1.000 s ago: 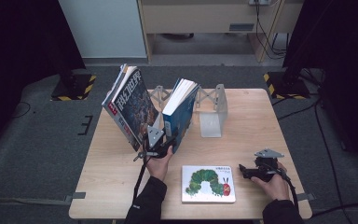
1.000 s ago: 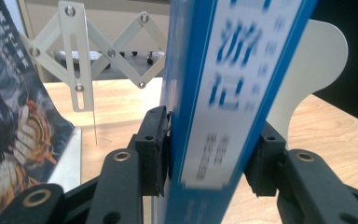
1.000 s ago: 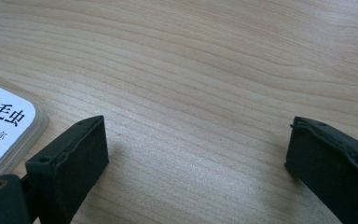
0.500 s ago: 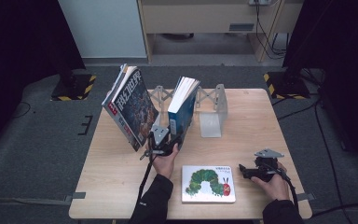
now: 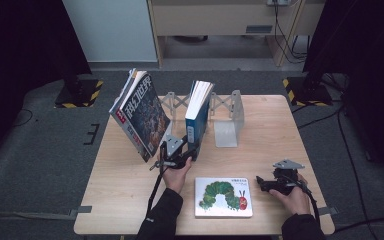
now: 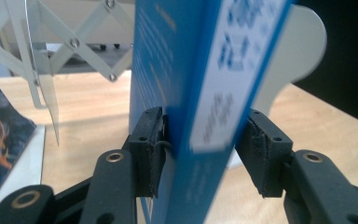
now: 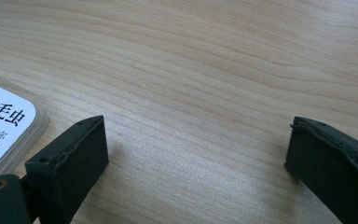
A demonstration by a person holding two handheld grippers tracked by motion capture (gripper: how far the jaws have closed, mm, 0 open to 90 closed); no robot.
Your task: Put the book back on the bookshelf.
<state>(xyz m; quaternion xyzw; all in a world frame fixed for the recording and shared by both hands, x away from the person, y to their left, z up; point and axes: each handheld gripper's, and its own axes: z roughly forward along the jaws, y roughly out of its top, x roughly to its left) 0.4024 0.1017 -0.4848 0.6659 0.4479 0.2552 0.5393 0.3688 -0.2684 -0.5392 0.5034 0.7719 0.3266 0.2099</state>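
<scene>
Wood table (image 5: 130,200) sits on a grey floor w/ dark curtains at both sides. We see a big magazine (image 5: 142,115) leaning at the left end of the white fold-out rack (image 5: 225,112). Our blue book (image 5: 198,111) stands upright in the rack's middle, and our left gripper (image 5: 186,152) is clamped on its spine. A caterpillar picture book (image 5: 223,196) lies flat near us. Our right gripper (image 5: 266,183) rests just beside it, jaws wide apart w/ nothing between.

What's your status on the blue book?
Left gripper shut on blue book, upright in rack. Right gripper open, idle on table. Nothing in the way.
</scene>
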